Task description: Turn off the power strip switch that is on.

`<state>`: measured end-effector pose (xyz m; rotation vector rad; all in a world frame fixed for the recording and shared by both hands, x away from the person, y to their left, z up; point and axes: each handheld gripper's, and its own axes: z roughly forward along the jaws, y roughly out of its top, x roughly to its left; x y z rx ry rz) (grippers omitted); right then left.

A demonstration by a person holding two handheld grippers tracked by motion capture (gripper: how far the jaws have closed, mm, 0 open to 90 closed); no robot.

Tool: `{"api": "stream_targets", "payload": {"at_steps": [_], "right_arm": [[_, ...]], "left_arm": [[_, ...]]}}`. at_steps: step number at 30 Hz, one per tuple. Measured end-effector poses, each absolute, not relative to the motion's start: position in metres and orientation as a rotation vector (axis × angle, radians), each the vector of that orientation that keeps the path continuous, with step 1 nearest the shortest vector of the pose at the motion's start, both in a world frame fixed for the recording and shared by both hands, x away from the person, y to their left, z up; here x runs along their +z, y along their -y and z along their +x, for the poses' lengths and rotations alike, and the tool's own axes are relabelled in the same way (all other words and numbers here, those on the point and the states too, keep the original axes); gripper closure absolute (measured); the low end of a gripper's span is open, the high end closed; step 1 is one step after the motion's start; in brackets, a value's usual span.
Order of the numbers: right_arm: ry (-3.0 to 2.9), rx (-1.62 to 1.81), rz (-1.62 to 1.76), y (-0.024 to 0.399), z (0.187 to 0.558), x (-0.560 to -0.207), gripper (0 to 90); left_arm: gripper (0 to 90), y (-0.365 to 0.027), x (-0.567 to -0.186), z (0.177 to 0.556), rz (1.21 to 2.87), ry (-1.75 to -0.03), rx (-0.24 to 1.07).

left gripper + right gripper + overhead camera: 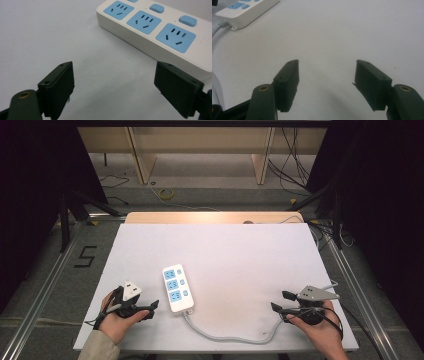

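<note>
Lying flat on the white table [240,250], the power strip [178,287] is being approached from both sides. Just left of the strip, the left gripper [150,309] is being held wide open and empty. Well apart to the strip's right, the right gripper [280,302] is also being held open, gripping nothing. The grey cable [225,336] is trailing from the strip's near end; in my judgement it could be snagged, dragging the strip askew.

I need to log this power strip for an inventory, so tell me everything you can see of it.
The power strip is a white, plastic-looking bar lying flat on the white table, sockets up. It carries three blue socket panels in a row, each with a blue switch beside it. A grey cable leaves its near end and curves along the table's front edge. The left tongs hover open beside it, not touching.
</note>
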<state>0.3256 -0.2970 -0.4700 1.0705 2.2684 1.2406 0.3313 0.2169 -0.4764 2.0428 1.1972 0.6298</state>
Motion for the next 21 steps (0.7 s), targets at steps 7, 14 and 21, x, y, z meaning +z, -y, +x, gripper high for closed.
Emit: {"api": "stream_targets", "payload": {"at_steps": [7,14,21], "right_arm": [[-2.268,1.243,1.066,0.297,0.325,-0.470,37.1],[-2.269,1.240,1.063,0.296,0.326,-0.470,37.1],[-2.269,1.241,1.064,0.296,0.326,-0.470,37.1]], "left_arm": [[34.8,-0.218,-0.474,0.330,2.069,-1.200,0.659],[79.7,-0.223,-0.468,0.330,2.110,-1.200,0.690],[89.6,-0.223,-0.465,0.330,2.139,-1.247,0.653]]}}
